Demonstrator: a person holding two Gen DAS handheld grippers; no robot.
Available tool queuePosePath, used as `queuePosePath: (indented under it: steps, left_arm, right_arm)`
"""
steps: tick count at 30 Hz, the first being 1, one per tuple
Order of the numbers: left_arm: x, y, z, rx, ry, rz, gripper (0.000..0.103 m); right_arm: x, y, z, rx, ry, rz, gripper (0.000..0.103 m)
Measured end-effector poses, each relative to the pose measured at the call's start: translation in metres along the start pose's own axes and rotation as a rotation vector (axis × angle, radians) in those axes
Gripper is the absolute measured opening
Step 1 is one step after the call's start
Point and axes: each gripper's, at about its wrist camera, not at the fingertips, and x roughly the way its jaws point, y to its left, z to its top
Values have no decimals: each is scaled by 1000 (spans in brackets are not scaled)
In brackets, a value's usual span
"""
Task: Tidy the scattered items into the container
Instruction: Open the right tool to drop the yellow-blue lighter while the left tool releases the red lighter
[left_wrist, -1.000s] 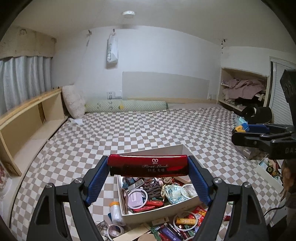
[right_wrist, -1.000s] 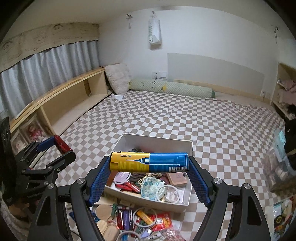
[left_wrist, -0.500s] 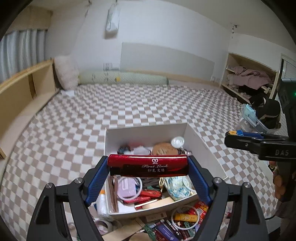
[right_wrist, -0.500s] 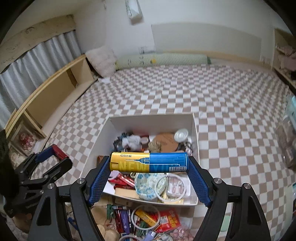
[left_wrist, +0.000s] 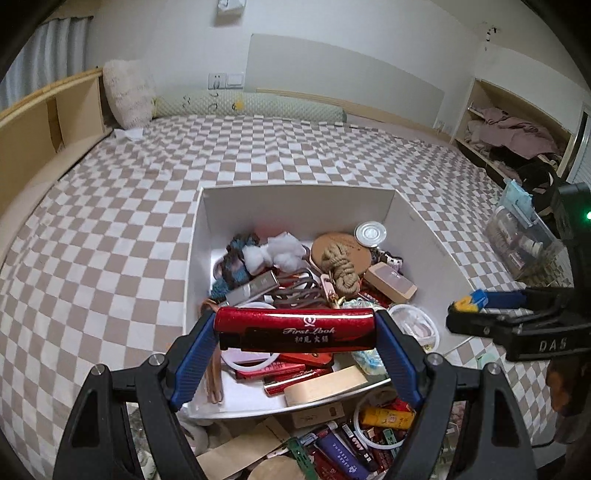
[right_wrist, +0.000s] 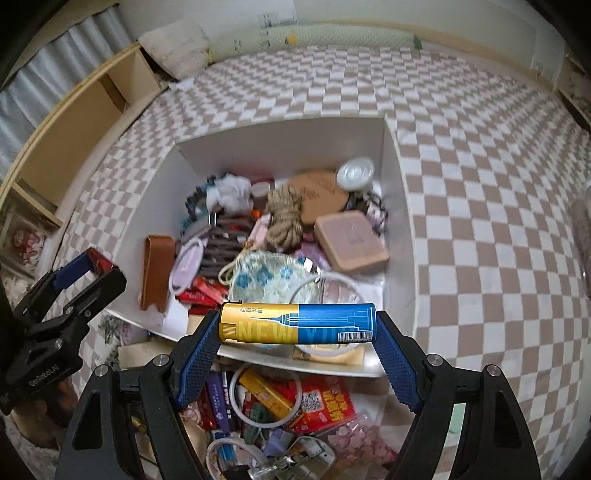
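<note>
A bed (left_wrist: 110, 229) covered in a brown-and-white checkered sheet fills both views, with a wooden shelf unit (left_wrist: 40, 125) along one side, and a pale pillow (left_wrist: 127, 94) and a long green bolster (left_wrist: 251, 107) against the far wall. On the sheet sits a white open box (left_wrist: 295, 201), already crowded: a round cork disc (left_wrist: 341, 247) with a knotted coil of rope (left_wrist: 341, 271) on it, a tan flat case (left_wrist: 391, 282), a silver-lidded tin (left_wrist: 370, 233), a tuft of white stuffing (left_wrist: 271, 253), a brown leather pouch (right_wrist: 157, 271) and a blue-patterned fabric pouch (right_wrist: 266, 275). A loose heap of small items (right_wrist: 280, 413) lies on the sheet at the box's near wall, among them a red printed packet (right_wrist: 327, 404) and white rings. The left tongs (left_wrist: 295, 332) are clamped end to end on a red lighter (left_wrist: 295, 330) with white lettering, held level above the near part of the box. The right tongs (right_wrist: 297, 326) are clamped the same way on a yellow-and-blue lighter (right_wrist: 297, 325), held over the box's near edge. Each pair of tongs also shows at the side of the other's view, flanking the box, with its lighter just visible between the blue pads (right_wrist: 195, 363).
</note>
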Motion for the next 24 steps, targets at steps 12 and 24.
queuePosePath:
  steps: [12,24]
  left_arm:
    - [32,17,-9,-52,60,1,83]
    - [46,18,-3,-53,78,-7,83]
  right_arm:
    - [29,-1,4,-51,41,-52,81]
    - [33,-14,20,12,-20,-47,82]
